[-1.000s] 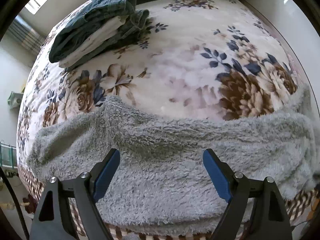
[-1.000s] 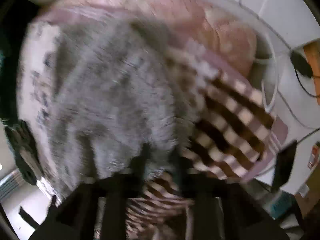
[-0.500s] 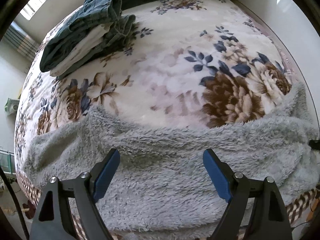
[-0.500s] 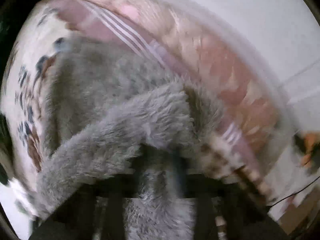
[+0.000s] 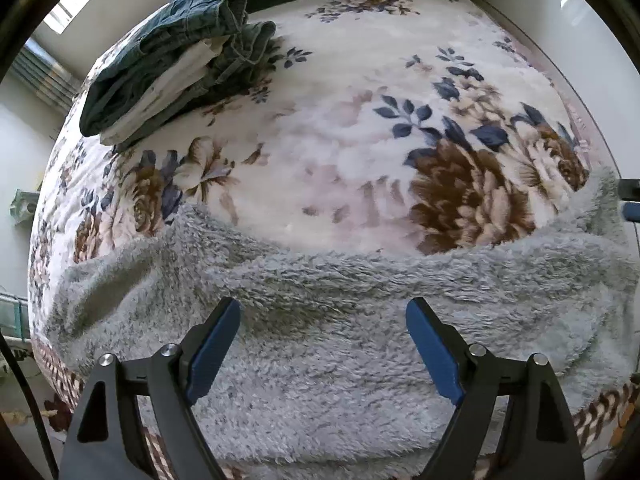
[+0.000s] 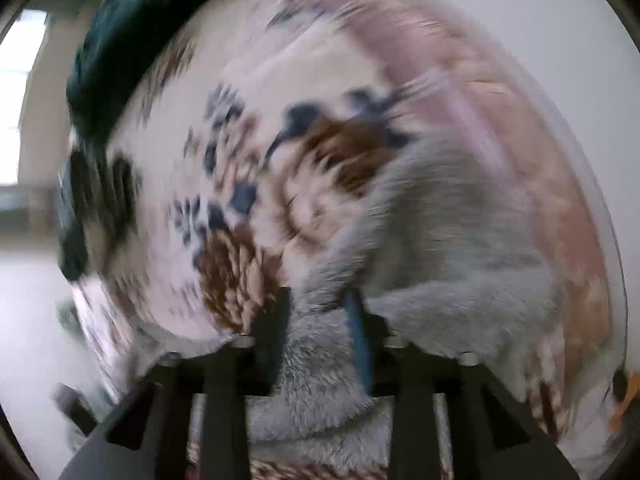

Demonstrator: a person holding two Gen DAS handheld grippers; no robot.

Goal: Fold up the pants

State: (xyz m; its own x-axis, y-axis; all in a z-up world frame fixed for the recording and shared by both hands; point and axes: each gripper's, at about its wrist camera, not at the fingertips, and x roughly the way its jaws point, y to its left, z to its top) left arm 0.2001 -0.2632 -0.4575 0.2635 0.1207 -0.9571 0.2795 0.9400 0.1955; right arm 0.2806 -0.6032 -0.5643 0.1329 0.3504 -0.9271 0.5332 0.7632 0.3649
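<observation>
Item under work: grey fleece pants (image 5: 340, 344), lying across the near edge of the floral blanket (image 5: 340, 128) that covers the bed.
Left gripper (image 5: 323, 344): jaws stand wide apart above the fleece; nothing between the pads, no contact evident.
Right gripper (image 6: 320, 320): view badly blurred; its jaws have just been opening, and a bunch of the grey fleece sits between the fingers. Whether the pads press on it cannot be told.
Progress: judged early to mid. The cloth lies in a long band with one end lifted and gathered at the right gripper; no neat, finished fold is visible.
Remaining: judged to be laying the gathered end over, squaring the edges, flattening the ridges.
Other goods: a stack of folded clothes (image 5: 172, 52), denim with pale layers, rests at the far left of the bed, well apart.
Markings: no brand, label or writing readable in either view.
</observation>
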